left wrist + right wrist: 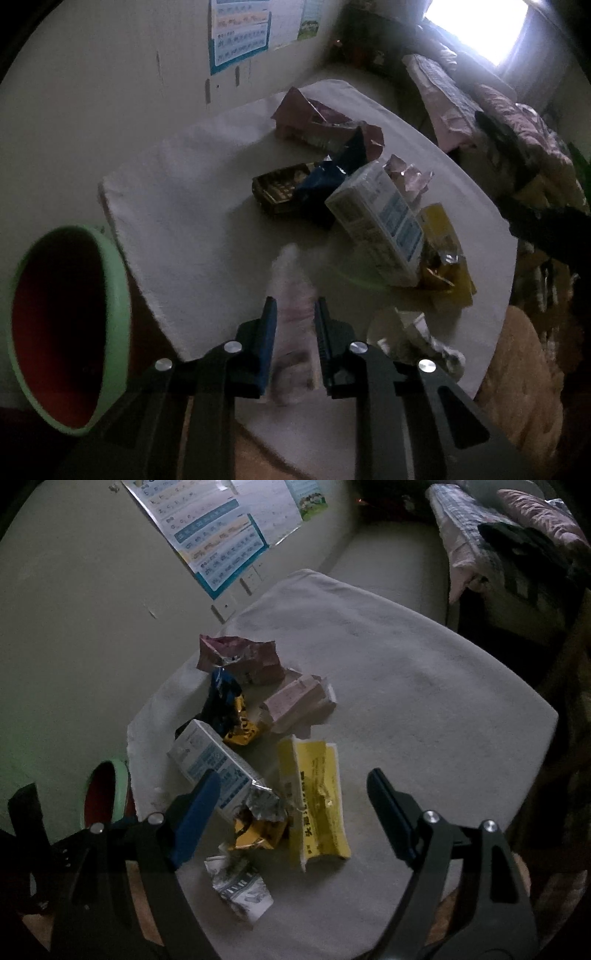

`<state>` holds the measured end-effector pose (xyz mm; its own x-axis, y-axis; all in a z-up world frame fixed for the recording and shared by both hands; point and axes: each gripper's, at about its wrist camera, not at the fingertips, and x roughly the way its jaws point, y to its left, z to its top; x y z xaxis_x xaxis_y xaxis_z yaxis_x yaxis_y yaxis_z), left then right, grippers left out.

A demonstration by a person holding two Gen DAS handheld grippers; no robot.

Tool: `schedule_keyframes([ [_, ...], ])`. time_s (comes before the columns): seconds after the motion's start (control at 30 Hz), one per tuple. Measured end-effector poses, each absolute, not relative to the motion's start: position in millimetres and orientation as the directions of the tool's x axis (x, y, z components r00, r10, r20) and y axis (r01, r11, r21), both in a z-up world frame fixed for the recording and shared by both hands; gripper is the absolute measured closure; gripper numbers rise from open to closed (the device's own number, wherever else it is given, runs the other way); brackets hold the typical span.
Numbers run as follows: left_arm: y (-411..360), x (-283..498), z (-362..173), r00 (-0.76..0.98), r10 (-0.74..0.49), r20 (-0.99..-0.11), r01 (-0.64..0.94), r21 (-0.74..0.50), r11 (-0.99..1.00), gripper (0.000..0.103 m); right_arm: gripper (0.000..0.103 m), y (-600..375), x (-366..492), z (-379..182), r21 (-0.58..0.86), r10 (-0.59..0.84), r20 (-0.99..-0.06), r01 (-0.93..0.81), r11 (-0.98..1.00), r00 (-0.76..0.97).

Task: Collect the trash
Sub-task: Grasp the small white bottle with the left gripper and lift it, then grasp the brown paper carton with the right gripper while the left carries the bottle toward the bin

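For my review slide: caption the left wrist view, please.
Left claw grips a pale wrapper above the cloth-covered table, green bin at left.

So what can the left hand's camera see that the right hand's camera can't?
Only the left wrist view shows the pale wrapper, blurred, between the left gripper fingers, and a bright window. Only the right wrist view shows the right gripper, open and empty over the pile. Both show the green bin, white carton, yellow packet and wall poster.

White-clothed bench [406,701] carries the litter: blue-white carton [207,760] at centre, yellow packet [317,794] at three o'clock of it, crumpled wrapper [240,886] at six, pink bag [240,657] at twelve.
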<state>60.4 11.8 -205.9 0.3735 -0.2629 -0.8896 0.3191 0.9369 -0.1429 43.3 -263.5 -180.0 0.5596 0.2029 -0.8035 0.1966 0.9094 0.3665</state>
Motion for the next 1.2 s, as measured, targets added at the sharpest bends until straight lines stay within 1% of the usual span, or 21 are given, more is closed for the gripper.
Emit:
schedule_keyframes([
  [0.03,8.6,63.2,-208.1,0.372,-0.264,-0.89,0.327,-0.14,0.935,0.072,0.023,-263.1,43.0,-180.3,0.362,0.199,-0.806,0.197,0.911,0.558],
  [0.1,4.5,64.3,-208.9,0.379,-0.256,-0.889,0.337,-0.125,0.933,0.057,0.023,-263.0,43.0,-182.2,0.358,0.197,-0.812,0.203,0.911,0.55],
  [0.13,3.8,63.9,-207.9,0.384,-0.258,-0.887,0.339,-0.125,0.933,0.055,0.023,-263.3,43.1,-183.1,0.359,0.196,-0.813,0.206,0.91,0.548],
  [0.17,4.0,63.2,-206.8,0.387,-0.261,-0.884,0.339,-0.127,0.932,0.049,0.023,-264.2,43.1,-183.5,0.357,0.193,-0.814,0.21,0.91,0.548],
  [0.23,9.8,59.7,-204.0,0.405,-0.256,-0.878,0.326,-0.123,0.937,0.043,0.023,-266.0,43.8,-183.6,0.352,0.187,-0.816,0.213,0.912,0.546],
  [0.4,34.7,52.7,-202.4,0.433,-0.233,-0.871,0.285,-0.113,0.952,0.042,0.023,-266.0,47.9,-186.3,0.343,0.18,-0.822,0.218,0.914,0.54],
  [0.53,46.9,56.5,-214.7,0.395,-0.231,-0.889,0.268,-0.129,0.955,0.042,0.023,-261.2,51.2,-190.3,0.346,0.19,-0.829,0.216,0.913,0.526],
  [0.63,43.8,60.6,-226.8,0.376,-0.22,-0.9,0.265,-0.123,0.957,0.042,0.023,-257.2,53.6,-191.8,0.339,0.191,-0.834,0.208,0.918,0.518],
  [0.8,28.0,66.8,-239.2,0.344,-0.242,-0.907,0.29,-0.143,0.946,0.042,0.023,-258.1,65.3,-191.9,0.337,0.189,-0.839,0.215,0.916,0.511],
  [0.9,18.8,68.4,-244.8,0.331,-0.244,-0.911,0.294,-0.146,0.944,0.044,0.023,-261.0,85.0,-190.3,0.342,0.188,-0.839,0.226,0.912,0.511],
  [0.97,14.9,68.5,-248.5,0.324,-0.242,-0.915,0.286,-0.15,0.947,0.062,0.023,-262.1,100.5,-190.5,0.344,0.186,-0.841,0.238,0.908,0.508],
  [1.03,14.1,66.3,-248.5,0.338,-0.23,-0.913,0.281,-0.135,0.95,0.067,0.023,-262.9,117.9,-194.1,0.348,0.186,-0.846,0.254,0.903,0.5],
  [1.13,19.2,65.0,-244.4,0.35,-0.239,-0.906,0.274,-0.146,0.951,0.084,0.023,-265.6,142.2,-208.0,0.353,0.192,-0.866,0.293,0.888,0.461],
  [1.2,24.4,64.4,-240.1,0.366,-0.234,-0.901,0.257,-0.143,0.956,0.087,0.023,-267.5,154.6,-219.5,0.351,0.189,-0.881,0.33,0.876,0.434],
])
